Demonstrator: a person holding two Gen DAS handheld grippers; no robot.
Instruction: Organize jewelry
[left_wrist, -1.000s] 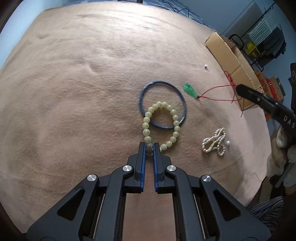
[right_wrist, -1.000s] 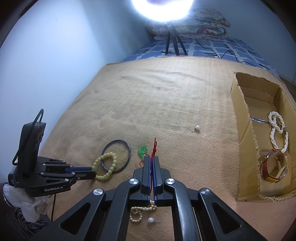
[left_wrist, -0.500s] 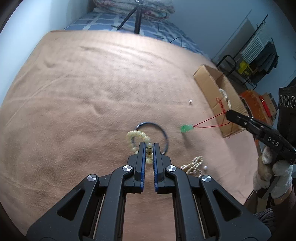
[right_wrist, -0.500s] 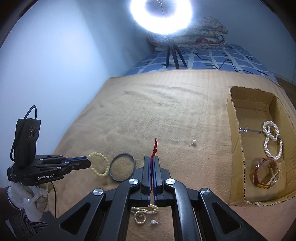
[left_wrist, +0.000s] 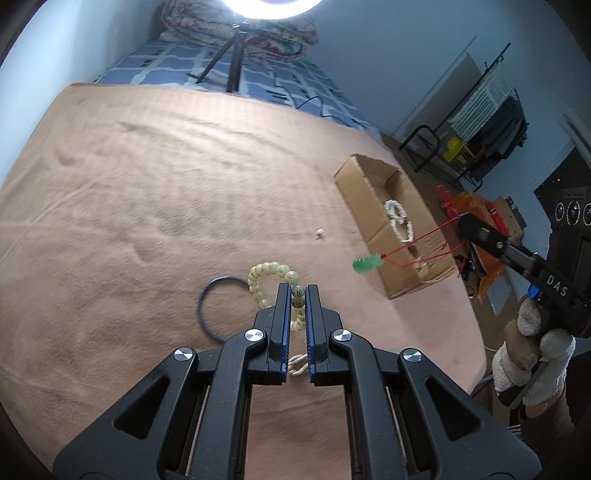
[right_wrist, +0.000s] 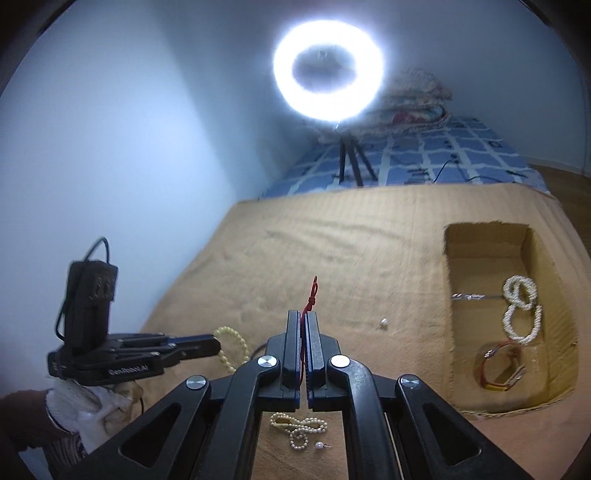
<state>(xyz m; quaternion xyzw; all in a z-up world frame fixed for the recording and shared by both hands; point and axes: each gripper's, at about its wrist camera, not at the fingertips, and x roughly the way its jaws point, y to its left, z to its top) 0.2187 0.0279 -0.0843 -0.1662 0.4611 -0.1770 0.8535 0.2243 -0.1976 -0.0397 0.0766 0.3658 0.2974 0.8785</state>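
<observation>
A: Nearest to us, what is each tool carrying?

B: The left gripper (left_wrist: 297, 291) is pinching the pale bead bracelet (left_wrist: 271, 282) between nearly closed jaws, and the loop is hanging clear of the tan blanket (left_wrist: 147, 206). The right gripper (right_wrist: 303, 317) is clamped fully on the red cord (right_wrist: 312, 295), with the green pendant (left_wrist: 365, 264) dangling in the air at the cord's other end.

A: And lying under them?

B: The blue bangle (left_wrist: 218, 310) is lying flat just left of the bracelet. A small pearl strand (right_wrist: 299, 430) and a pearl stud (right_wrist: 320, 445) are sitting close to the blanket's near edge, below the right gripper.

A: Is there room further out?

B: Plenty. The middle of the blanket is lying bare apart from one tiny earring (right_wrist: 384, 323), well apart from everything. The cardboard box (right_wrist: 448, 295) is resting by the right edge, holding a pearl necklace (right_wrist: 521, 310), a metal clip (right_wrist: 469, 296) and a red-strapped watch (right_wrist: 500, 365).

A: And beyond that?

B: The blanket is ending at a blue checked sheet (right_wrist: 424, 162), where the ring light (right_wrist: 328, 66) is shining on its tripod (right_wrist: 351, 158).
</observation>
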